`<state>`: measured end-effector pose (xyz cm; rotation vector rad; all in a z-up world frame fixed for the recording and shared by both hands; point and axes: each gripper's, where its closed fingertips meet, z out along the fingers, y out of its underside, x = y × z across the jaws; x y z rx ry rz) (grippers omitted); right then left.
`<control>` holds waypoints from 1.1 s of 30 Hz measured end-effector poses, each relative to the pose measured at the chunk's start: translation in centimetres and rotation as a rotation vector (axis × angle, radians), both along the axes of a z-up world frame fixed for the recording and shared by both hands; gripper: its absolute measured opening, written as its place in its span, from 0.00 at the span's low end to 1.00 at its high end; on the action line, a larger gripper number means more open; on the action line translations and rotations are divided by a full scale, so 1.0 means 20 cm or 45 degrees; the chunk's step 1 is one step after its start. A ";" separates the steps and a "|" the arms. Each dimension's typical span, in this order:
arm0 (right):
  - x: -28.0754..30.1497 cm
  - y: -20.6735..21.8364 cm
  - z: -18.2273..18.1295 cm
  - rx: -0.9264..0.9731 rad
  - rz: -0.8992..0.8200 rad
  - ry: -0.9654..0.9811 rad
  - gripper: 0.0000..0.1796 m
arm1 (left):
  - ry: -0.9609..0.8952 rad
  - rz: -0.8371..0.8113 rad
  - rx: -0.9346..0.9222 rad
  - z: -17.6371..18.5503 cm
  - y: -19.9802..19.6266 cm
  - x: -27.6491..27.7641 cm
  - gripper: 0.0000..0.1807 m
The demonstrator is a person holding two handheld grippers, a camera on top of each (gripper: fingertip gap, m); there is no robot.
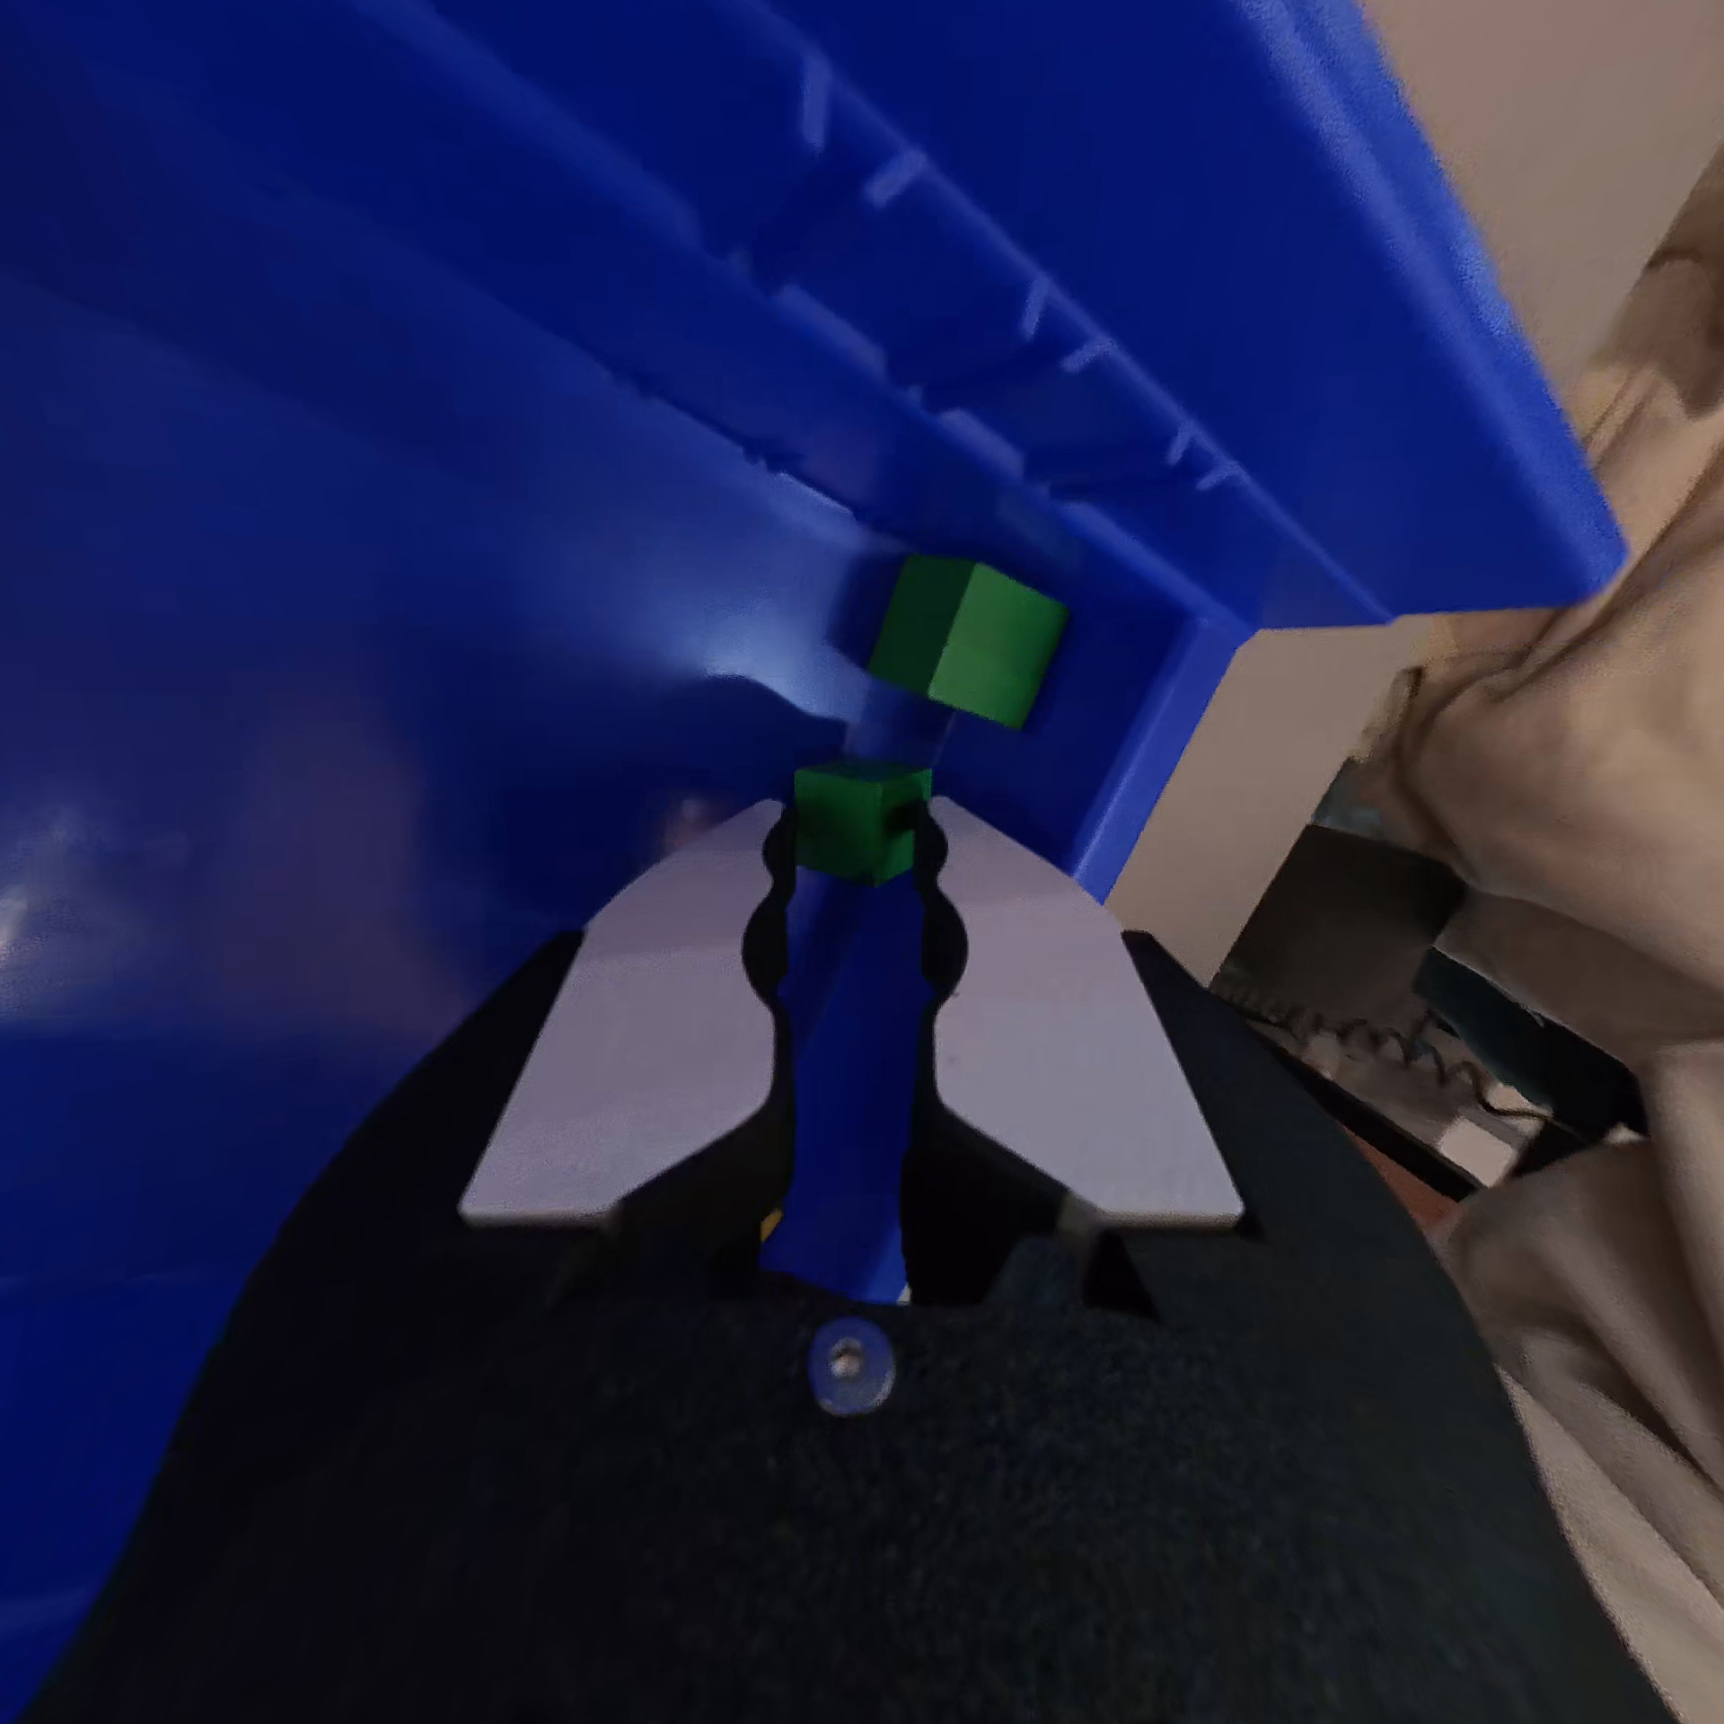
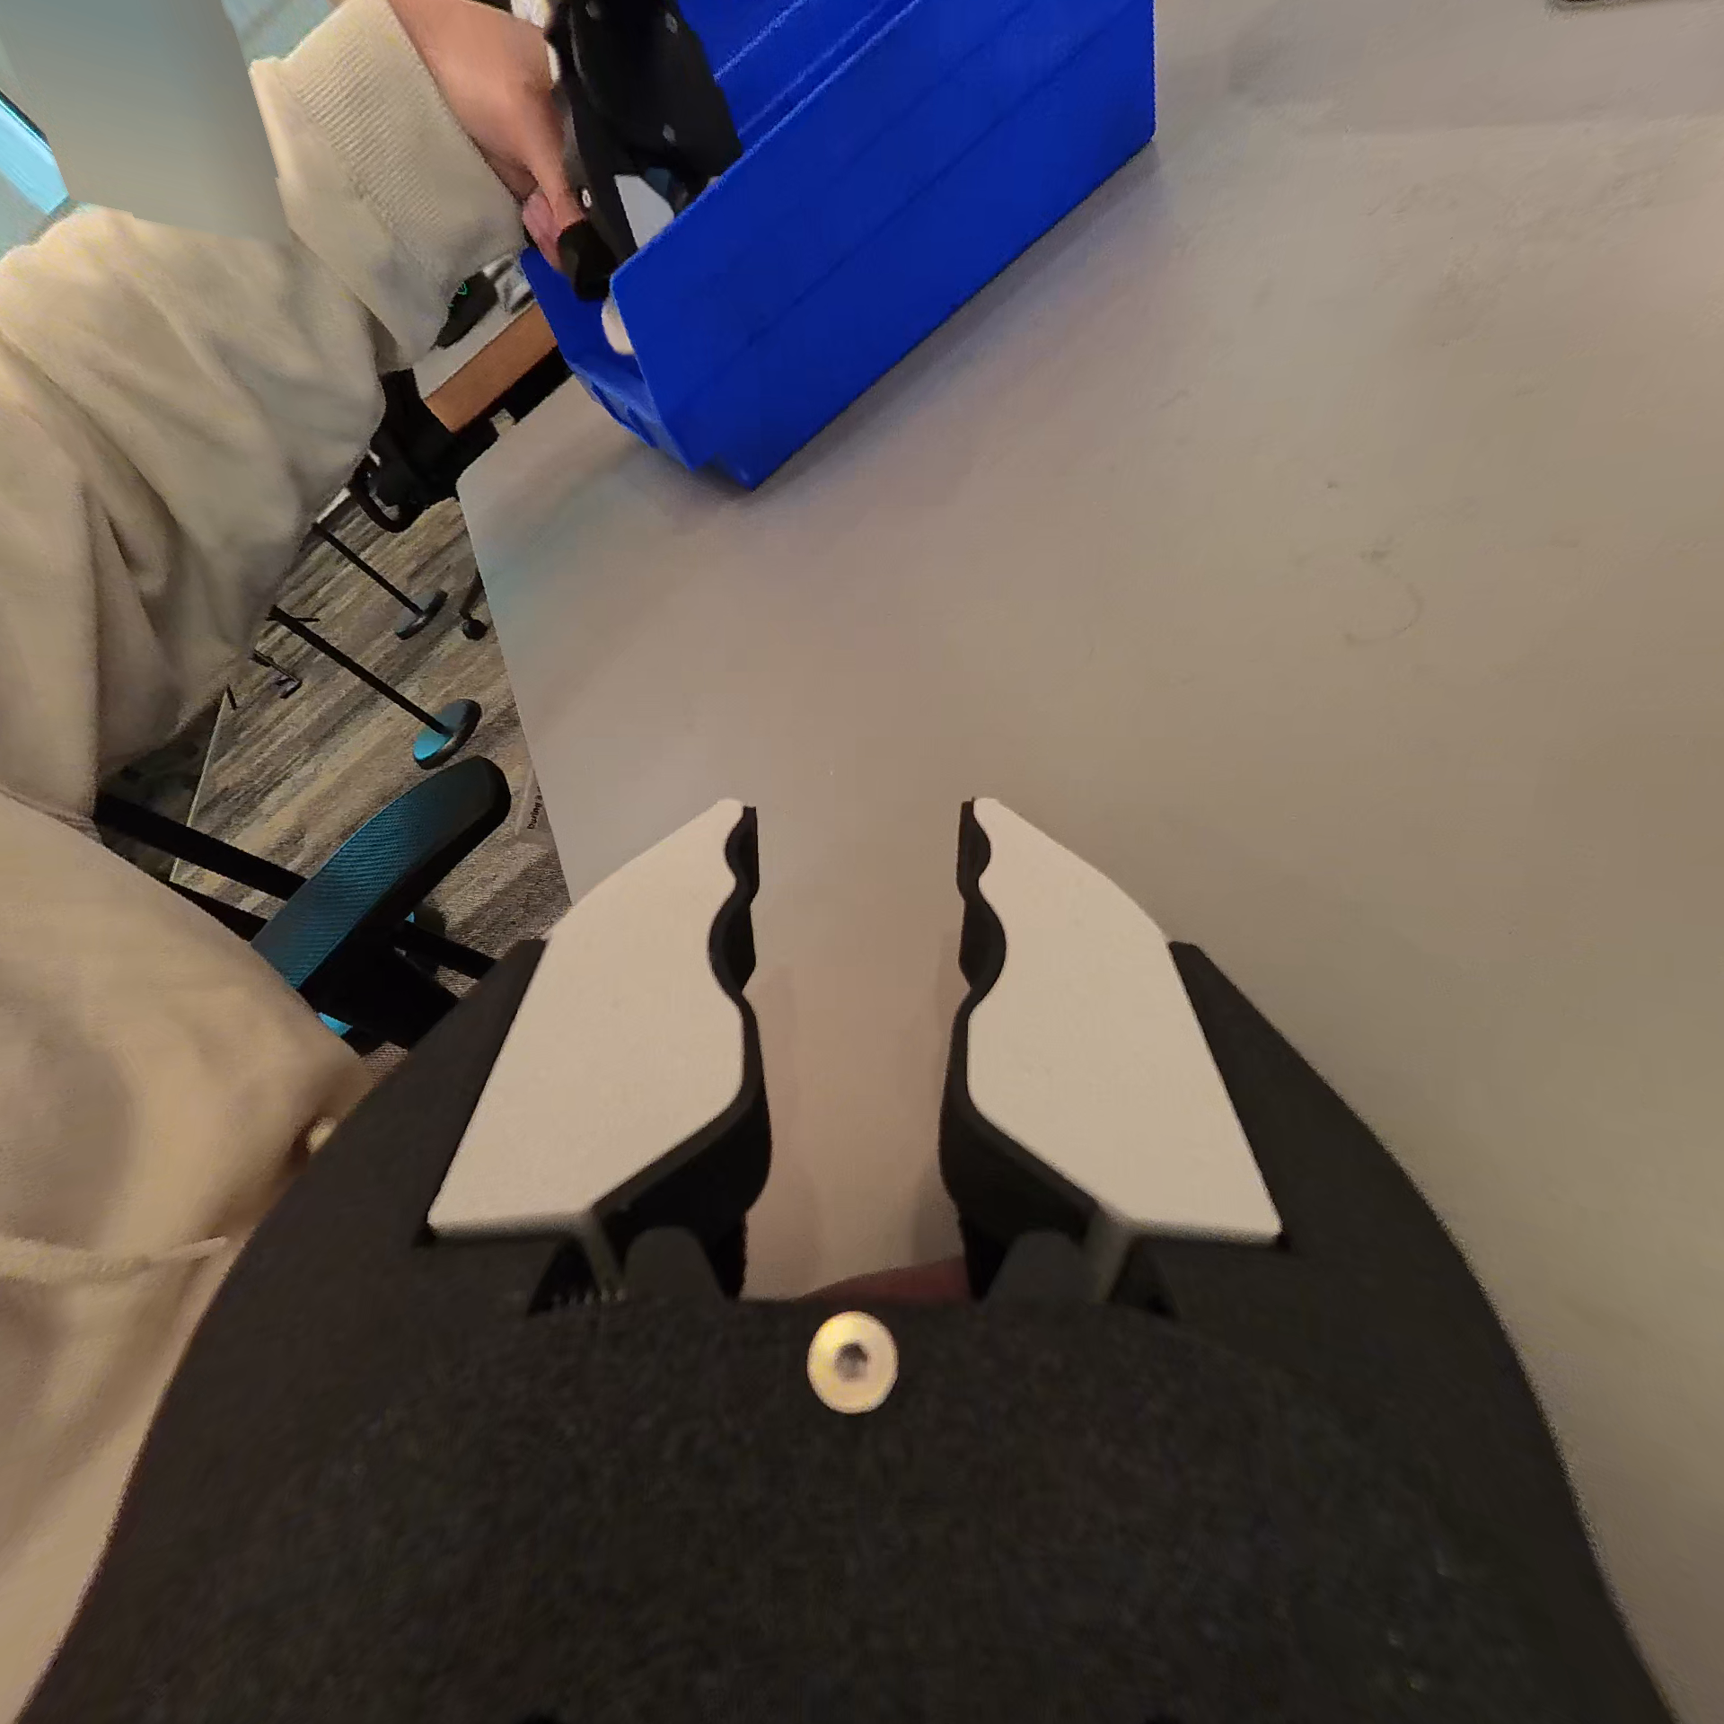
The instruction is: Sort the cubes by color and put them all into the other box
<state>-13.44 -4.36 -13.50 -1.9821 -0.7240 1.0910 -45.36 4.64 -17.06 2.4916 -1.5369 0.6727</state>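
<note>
In the left wrist view two small green cubes show, both inside one blue moulded-plastic bin (image 1: 466, 560). The left gripper (image 1: 856, 830), a black tool with two pale grey finger plates, reaches into that bin and pinches one small green cube (image 1: 854, 821) between its fingertips, the black ridged pads pressed against the cube's two sides. The second green cube (image 1: 970, 639) lies just beyond the held one, close to the bin's inner corner where the ribbed wall meets the side; the two cubes are near each other but apart. To the right, outside the bin, a cream fabric sleeve (image 1: 1539, 746) shows.

In the right wrist view the right gripper (image 2: 858, 821) hangs over a bare grey table (image 2: 1213, 653) with its two fingers spread and nothing between them. One blue bin (image 2: 886, 233) stands well ahead of it, up and to the left, near the table's edge. The other gripper (image 2: 634, 121) dips into that bin's near end, held by a hand (image 2: 504, 121) in a cream sleeve. No cube is visible in this view.
</note>
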 end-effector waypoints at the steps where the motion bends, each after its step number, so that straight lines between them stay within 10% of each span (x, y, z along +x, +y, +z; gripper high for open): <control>1: 0.00 0.00 0.00 -0.002 -0.001 0.003 0.23 | -0.014 0.018 0.045 0.02 0.02 -0.01 0.13; 12: 0.30 0.21 0.27 0.014 -0.298 0.303 0.22 | -0.676 0.422 1.047 0.65 0.19 0.16 0.13; 23: -0.30 0.06 0.60 -0.905 0.487 1.162 0.30 | -1.251 -0.010 1.038 0.88 -0.25 1.06 0.13; 33: -0.28 0.16 0.53 -0.901 0.378 1.188 0.12 | -1.147 -0.099 1.010 0.68 -0.31 1.38 0.12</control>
